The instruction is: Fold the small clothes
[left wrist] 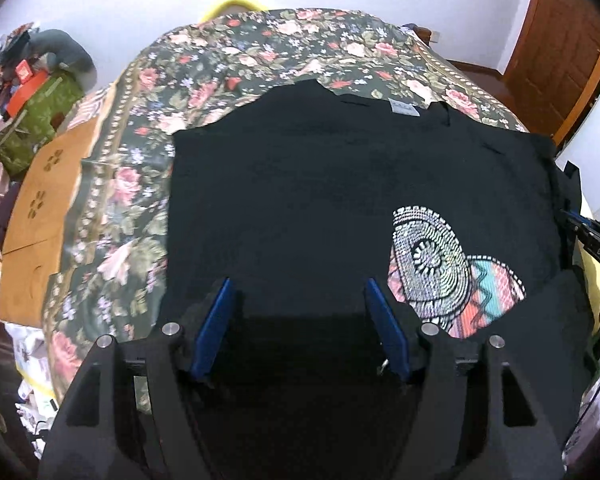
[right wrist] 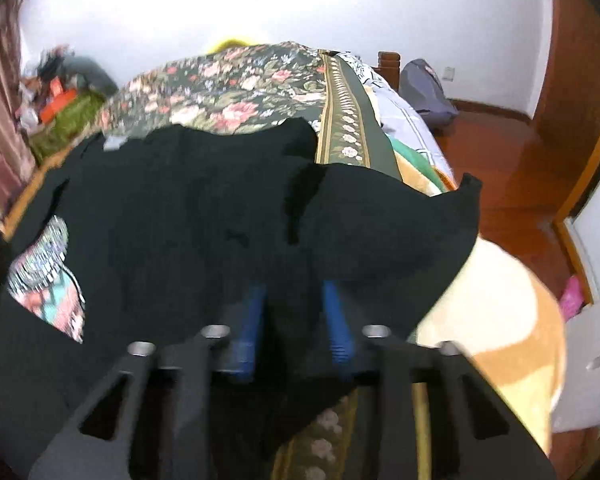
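t-shirt: black t-shirt [left wrist: 320, 184] lies on the bed, partly folded; collar with a grey neck label [left wrist: 404, 109] at the far edge, left side folded to a straight edge.
print: patterned graphic [left wrist: 440, 268], white dotted rings plus pink/teal stripes, on the shirt's near-right area; its lower part is covered by a black fold.
right side of shirt: in the right wrist view one flap [right wrist: 400, 216] is lifted and draped over the bed edge, corner sticking up.
left gripper: left gripper [left wrist: 300, 300] hovers above the shirt's near edge, blue fingers [left wrist: 216, 320] wide apart, nothing between them.
right gripper: right gripper [right wrist: 296, 304] has its jaws narrow, blue fingers [right wrist: 336, 320] close together with black fabric bunched between them and over their tips; gripping the shirt.
bed: floral bedspread [left wrist: 228, 64], dark with pink roses, patterned border strip along its side.
surroundings: tan blanket [right wrist: 500, 320] at the bed's near-right corner, clutter pile [left wrist: 32, 92] at far left, red-brown wooden floor [right wrist: 520, 168], white wall.
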`<state>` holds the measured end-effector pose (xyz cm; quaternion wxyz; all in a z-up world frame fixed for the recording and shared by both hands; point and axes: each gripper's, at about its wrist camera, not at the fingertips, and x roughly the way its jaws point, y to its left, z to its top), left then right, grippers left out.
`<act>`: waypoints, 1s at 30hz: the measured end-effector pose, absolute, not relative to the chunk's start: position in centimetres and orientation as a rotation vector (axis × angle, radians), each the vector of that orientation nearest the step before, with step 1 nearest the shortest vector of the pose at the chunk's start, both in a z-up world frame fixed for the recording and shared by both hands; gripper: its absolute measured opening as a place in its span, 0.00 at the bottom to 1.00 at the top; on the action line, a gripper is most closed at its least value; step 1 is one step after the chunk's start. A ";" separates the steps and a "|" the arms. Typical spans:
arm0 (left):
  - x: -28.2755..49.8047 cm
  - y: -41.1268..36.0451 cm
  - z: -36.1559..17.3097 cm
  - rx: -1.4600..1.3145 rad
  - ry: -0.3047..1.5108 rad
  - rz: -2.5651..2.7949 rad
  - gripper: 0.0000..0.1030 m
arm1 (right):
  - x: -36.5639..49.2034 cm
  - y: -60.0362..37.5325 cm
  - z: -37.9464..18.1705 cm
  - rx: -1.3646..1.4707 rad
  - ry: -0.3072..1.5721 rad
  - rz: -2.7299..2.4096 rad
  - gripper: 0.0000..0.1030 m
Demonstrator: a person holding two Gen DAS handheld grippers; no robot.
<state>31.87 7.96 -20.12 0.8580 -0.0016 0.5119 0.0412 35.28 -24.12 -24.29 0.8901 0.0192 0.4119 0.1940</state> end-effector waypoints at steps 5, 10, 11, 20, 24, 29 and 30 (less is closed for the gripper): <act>31.8 7.9 -21.1 -0.026 1.077 0.072 0.66 | 34.0 -25.4 -23.2 0.067 0.818 0.436 0.10; 30.9 7.6 -20.6 -0.033 1.089 0.063 0.66 | 32.8 -26.2 -20.9 0.074 0.754 0.452 0.10; 30.5 7.3 -20.5 -0.018 1.085 0.064 0.66 | 32.5 -26.4 -20.2 0.084 0.733 0.456 0.10; 26.5 7.0 -18.7 0.037 1.035 0.058 0.66 | 31.6 -21.4 -16.2 0.056 0.630 0.613 0.09; 25.1 8.0 -18.2 0.024 1.021 0.072 0.66 | 31.3 -16.6 -16.7 -0.008 0.644 0.719 0.09; 23.9 9.0 -18.0 0.028 1.024 0.085 0.66 | 30.9 -11.6 -20.1 -0.089 0.742 0.822 0.09; 23.7 8.9 -18.1 0.035 1.025 0.087 0.66 | 30.9 -11.3 -20.7 -0.102 0.761 0.827 0.09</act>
